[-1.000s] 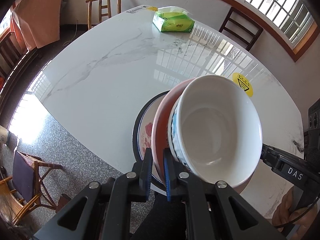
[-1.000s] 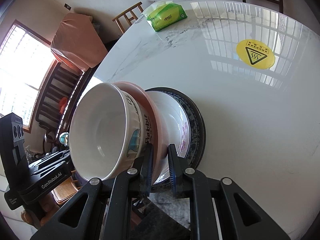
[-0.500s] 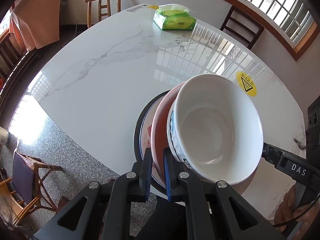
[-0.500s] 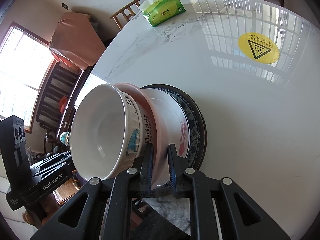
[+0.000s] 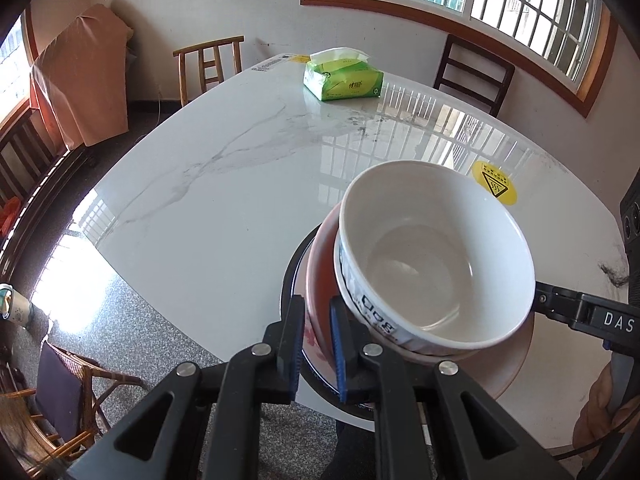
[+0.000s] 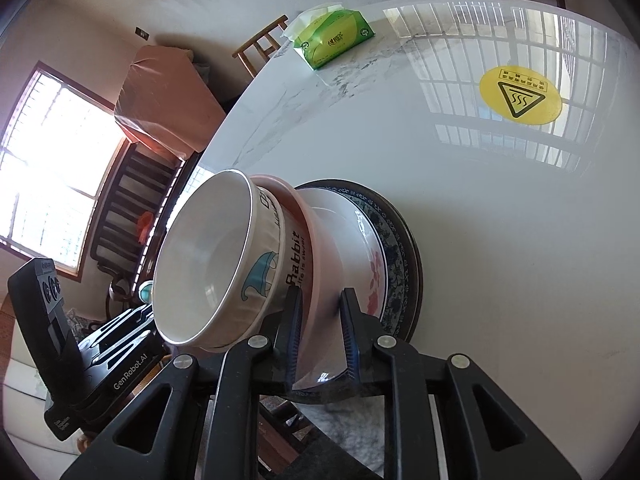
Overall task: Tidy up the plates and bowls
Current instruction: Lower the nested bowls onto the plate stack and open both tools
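Note:
A white bowl (image 5: 432,264) (image 6: 208,260) printed "Rabbit" sits in a pink plate (image 5: 320,264) (image 6: 316,248). Under them lie a white floral plate (image 6: 352,248) and a dark blue patterned plate (image 5: 290,280) (image 6: 396,248), near the front edge of the marble table (image 5: 220,184). My left gripper (image 5: 315,304) straddles the pink plate's left rim and its jaws are opening. My right gripper (image 6: 322,296) straddles the opposite rim, jaws also opening, with a clear gap beside the rim. Each gripper's body shows in the other's view.
A green tissue pack (image 5: 344,80) (image 6: 332,40) lies at the table's far side, and a yellow warning sticker (image 5: 494,188) (image 6: 520,96) is stuck to the top. Wooden chairs (image 5: 208,64) stand behind the table. A person's hand (image 5: 604,408) holds the right gripper.
Both pairs of jaws have widened around the pink plate's rim. The pink plate and bowl have settled flatter onto the plates beneath. Both views have tipped up slightly.

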{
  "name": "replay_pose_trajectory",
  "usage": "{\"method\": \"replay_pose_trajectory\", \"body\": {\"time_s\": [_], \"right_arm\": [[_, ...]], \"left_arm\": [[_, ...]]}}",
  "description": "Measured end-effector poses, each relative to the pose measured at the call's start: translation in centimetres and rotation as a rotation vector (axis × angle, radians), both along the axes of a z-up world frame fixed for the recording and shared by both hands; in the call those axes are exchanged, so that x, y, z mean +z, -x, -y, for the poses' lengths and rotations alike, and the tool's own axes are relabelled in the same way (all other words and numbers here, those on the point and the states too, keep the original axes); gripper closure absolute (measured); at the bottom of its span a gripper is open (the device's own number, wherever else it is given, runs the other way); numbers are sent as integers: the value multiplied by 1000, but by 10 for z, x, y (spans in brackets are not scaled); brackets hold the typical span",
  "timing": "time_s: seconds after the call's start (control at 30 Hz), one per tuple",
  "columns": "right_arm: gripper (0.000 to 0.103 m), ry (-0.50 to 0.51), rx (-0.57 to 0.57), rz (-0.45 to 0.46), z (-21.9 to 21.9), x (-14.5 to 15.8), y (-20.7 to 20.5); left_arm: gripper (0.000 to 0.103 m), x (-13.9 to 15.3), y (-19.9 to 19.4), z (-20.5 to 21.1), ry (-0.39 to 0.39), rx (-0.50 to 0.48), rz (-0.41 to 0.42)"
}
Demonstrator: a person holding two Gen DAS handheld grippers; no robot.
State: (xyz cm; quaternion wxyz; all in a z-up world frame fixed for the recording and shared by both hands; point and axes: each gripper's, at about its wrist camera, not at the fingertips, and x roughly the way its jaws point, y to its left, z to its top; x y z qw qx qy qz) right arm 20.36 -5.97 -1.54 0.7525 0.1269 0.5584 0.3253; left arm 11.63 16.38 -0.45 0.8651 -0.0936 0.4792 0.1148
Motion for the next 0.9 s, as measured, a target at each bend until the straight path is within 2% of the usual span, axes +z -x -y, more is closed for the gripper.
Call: {"method": "replay_pose_trajectory", "body": {"time_s": [0.2, 0.4, 0.53, 0.7, 0.9], "right_arm": [[82, 8, -9, 61, -3, 2, 6], [79, -8, -39, 102, 3, 2, 15], [76, -2, -73, 200, 10, 12, 30], [71, -47, -85, 285, 17, 23, 53], [64, -96, -97, 323, 26, 28, 72]], "left_arm": [[83, -1, 6, -1, -14, -2, 38], [83, -2, 16, 4, -34, -23, 86], [78, -1, 30, 10, -86, -18, 147], [76, 4, 48, 23, -143, -22, 200], [75, 10, 69, 36, -164, -20, 245]]}}
